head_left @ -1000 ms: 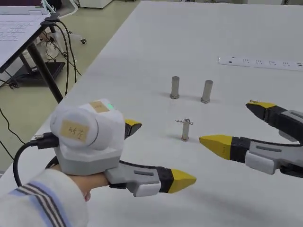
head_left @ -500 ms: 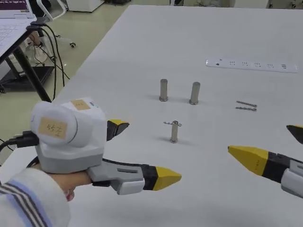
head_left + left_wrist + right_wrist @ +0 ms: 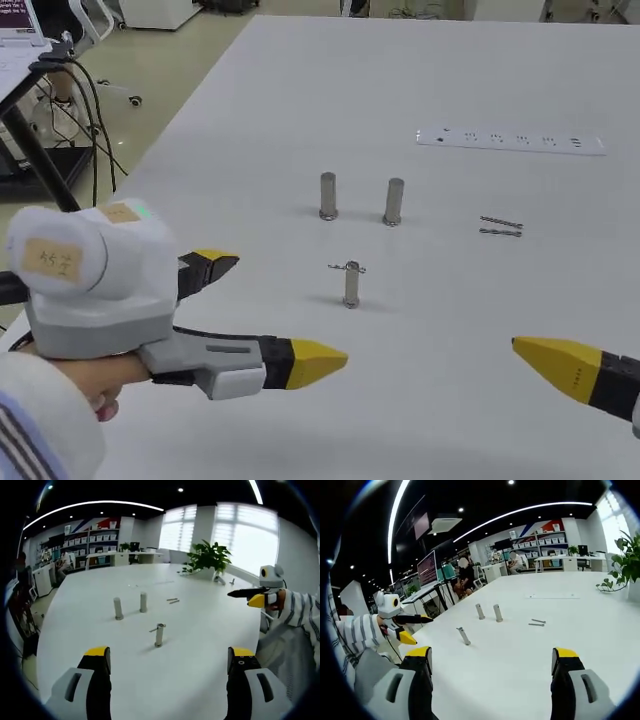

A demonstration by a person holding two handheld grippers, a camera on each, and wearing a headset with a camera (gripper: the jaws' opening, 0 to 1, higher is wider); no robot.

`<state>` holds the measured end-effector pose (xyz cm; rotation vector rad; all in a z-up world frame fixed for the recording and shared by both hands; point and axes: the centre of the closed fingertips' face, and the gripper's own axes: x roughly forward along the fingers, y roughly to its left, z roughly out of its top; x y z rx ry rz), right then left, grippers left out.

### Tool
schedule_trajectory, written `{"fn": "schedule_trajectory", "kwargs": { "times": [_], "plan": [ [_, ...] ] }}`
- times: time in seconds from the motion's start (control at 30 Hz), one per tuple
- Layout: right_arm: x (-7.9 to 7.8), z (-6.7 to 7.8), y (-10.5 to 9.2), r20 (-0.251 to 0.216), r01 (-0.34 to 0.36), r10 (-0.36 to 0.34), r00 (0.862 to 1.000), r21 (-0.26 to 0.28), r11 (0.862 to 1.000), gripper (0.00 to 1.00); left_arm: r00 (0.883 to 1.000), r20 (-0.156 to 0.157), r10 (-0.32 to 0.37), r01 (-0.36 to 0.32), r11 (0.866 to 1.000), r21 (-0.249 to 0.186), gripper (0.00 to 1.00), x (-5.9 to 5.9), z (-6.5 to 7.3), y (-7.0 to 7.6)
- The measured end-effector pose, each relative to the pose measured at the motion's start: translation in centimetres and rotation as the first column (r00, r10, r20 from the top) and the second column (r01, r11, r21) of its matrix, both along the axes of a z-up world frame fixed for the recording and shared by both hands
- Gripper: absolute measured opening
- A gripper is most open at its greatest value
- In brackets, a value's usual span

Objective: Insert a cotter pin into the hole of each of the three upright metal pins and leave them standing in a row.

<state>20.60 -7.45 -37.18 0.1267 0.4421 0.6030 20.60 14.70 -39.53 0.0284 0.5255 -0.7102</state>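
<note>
Two loose thin metal cotter pins [image 3: 500, 227]: laid flat on white counter [image 3: 300, 90], long axis crosswise, ahead of right gripper [image 3: 492, 655]; left gripper [image 3: 285, 308] farther. Both jaws spread apart, empty.

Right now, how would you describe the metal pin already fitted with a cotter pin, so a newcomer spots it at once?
On the white table, on the near side of the power strip, two bare metal pins stand side by side. The fitted pin stands alone in front of them, closer to the person. It alone has a thin cotter pin through its top.
</note>
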Motion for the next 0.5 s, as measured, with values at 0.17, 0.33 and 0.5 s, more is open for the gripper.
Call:
{"fn": "schedule_trajectory", "kwargs": {
  "times": [0.17,0.33,0.5],
  "plan": [
    [0.1,-0.2,-0.4,-0.013,0.011,-0.011,1.000,-0.007,1.000,0.98,1.000,0.018,0.015,-0.015,1.000,-0.007,0.96,1.1,0.9,0.3],
    [0.0,-0.4,-0.5,-0.018,0.013,-0.013,1.000,-0.015,1.000,0.98,0.999,0.042,0.027,-0.026,1.000,-0.014,0.96,2.3,1.9,0.4],
    [0.0,-0.3,-0.5,-0.019,0.017,-0.018,1.000,-0.011,1.000,0.98,0.998,0.059,0.027,-0.027,1.000,-0.013,0.96,3.6,2.8,0.5]
  ]
}}
